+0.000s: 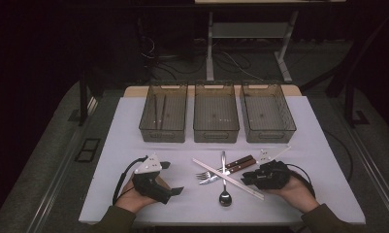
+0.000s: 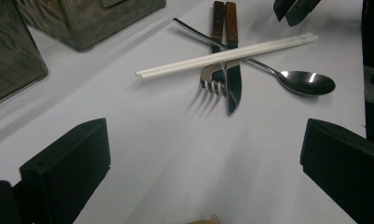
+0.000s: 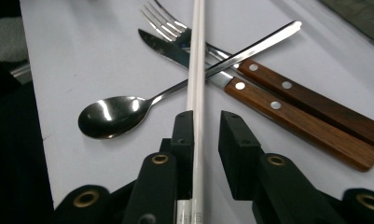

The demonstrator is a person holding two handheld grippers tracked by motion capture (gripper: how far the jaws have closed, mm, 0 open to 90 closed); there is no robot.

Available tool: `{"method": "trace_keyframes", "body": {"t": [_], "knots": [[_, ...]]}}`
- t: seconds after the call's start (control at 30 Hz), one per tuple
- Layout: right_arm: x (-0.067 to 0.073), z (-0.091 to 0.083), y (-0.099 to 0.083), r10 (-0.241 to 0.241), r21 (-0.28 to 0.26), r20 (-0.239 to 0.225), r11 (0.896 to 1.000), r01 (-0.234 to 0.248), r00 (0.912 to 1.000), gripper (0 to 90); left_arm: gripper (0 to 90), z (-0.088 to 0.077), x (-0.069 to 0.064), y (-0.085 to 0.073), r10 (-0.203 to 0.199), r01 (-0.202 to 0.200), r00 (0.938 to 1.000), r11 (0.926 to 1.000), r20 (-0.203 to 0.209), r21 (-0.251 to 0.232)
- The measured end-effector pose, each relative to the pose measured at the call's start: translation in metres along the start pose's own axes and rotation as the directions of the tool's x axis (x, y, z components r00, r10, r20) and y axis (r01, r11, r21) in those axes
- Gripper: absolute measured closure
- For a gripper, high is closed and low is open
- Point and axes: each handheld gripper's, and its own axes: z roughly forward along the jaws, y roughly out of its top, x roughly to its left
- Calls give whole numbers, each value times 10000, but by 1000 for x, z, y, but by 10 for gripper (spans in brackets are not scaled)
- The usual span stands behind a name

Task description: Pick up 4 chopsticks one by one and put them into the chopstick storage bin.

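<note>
Three smoky see-through plastic bins sit in a row at the 12 o'clock end of the white table (image 1: 134,145). The left bin (image 1: 163,116) has a couple of thin dark sticks lying in it, probably chopsticks, but it's too dim to be sure. The middle bin (image 1: 216,116) and the right bin (image 1: 267,114) look bare apart from small specks on the floor. No readable writing on any of them; there's a bit of tiny print on the white chopsticks at the bottom edge of the right gripper view, too small to make out.

The cutlery pile is in the middle of the table, at 6 o'clock from the middle bin: a pair of white chopsticks (image 3: 197,70) lying across a steel spoon (image 3: 112,115), a wood-handled knife (image 3: 287,114) and a wood-handled fork (image 3: 168,21).

The right gripper (image 3: 207,122) is down at the near end of the chopsticks, with them running between its jaws. One jaw is against them, the other has a visible gap, so it's not clamped. The left gripper (image 2: 203,158) sits at 9 o'clock from the pile, jaws spread wide over bare table, holding nothing.
</note>
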Motion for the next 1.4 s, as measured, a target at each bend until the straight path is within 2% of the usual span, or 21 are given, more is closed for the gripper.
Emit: {"method": "trace_keyframes", "body": {"t": [0.4,0.9,1.4], "knots": [[2,10,-2,-209,581,-51,9981,212,9998,807,2,0,0,0,15,-15,10000,10000,7,18],[1,13,-4,-312,834,-4,9960,311,9995,821,2,0,0,0,17,-17,10000,10000,9,19],[-3,19,-5,-656,1177,411,9912,603,9970,820,3,0,0,0,11,-11,10000,10000,-7,13]]}}
